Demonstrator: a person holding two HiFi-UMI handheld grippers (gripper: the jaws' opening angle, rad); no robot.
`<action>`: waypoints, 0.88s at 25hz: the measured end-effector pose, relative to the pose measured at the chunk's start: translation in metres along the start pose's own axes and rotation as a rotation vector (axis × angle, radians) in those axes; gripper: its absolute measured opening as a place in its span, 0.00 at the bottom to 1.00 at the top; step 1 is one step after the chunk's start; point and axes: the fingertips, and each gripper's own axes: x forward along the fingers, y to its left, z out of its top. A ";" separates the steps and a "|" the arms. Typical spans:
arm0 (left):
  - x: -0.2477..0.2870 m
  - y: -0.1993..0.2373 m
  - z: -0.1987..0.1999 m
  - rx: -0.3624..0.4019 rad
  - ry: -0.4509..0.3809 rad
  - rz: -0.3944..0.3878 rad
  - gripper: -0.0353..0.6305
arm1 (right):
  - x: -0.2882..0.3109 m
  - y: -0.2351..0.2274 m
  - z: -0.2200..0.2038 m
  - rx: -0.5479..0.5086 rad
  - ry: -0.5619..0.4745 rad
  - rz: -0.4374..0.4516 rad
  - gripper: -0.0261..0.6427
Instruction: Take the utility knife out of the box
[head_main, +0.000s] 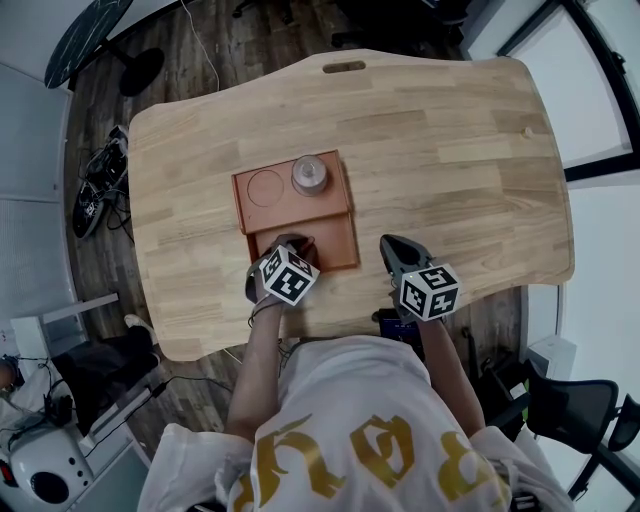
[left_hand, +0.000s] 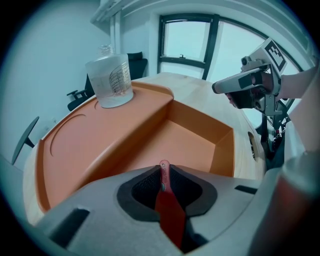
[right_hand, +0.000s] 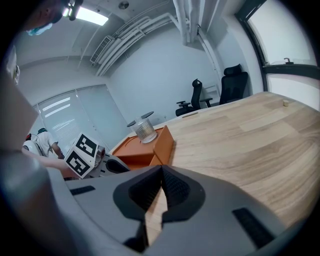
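Observation:
A slim red utility knife (left_hand: 166, 195) stands between the jaws of my left gripper (left_hand: 164, 172), which is shut on it, its tip poking out above the deep compartment of the orange box (left_hand: 200, 145). In the head view the left gripper (head_main: 292, 246) hangs over the box's (head_main: 340, 242) near compartment and hides the knife. My right gripper (head_main: 397, 248) is shut on nothing, over bare wood just right of the box. In its own view the right gripper (right_hand: 161, 173) shows its pads touching, with the box (right_hand: 162, 142) ahead to the left.
A clear glass jar (head_main: 310, 174) stands on the box's raised far shelf, next to a round recess (head_main: 266, 187). The wooden table (head_main: 460, 160) stretches far and right. Office chairs (right_hand: 232, 82) and windows lie beyond it.

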 end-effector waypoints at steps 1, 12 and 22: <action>0.000 0.000 0.000 0.001 0.000 0.001 0.14 | -0.001 0.000 0.000 0.000 -0.002 -0.001 0.06; -0.006 0.004 0.007 -0.030 -0.046 0.007 0.14 | -0.004 0.003 0.004 -0.002 -0.016 -0.009 0.06; -0.019 -0.001 0.024 -0.018 -0.102 0.001 0.14 | -0.006 0.010 0.017 -0.011 -0.046 0.000 0.06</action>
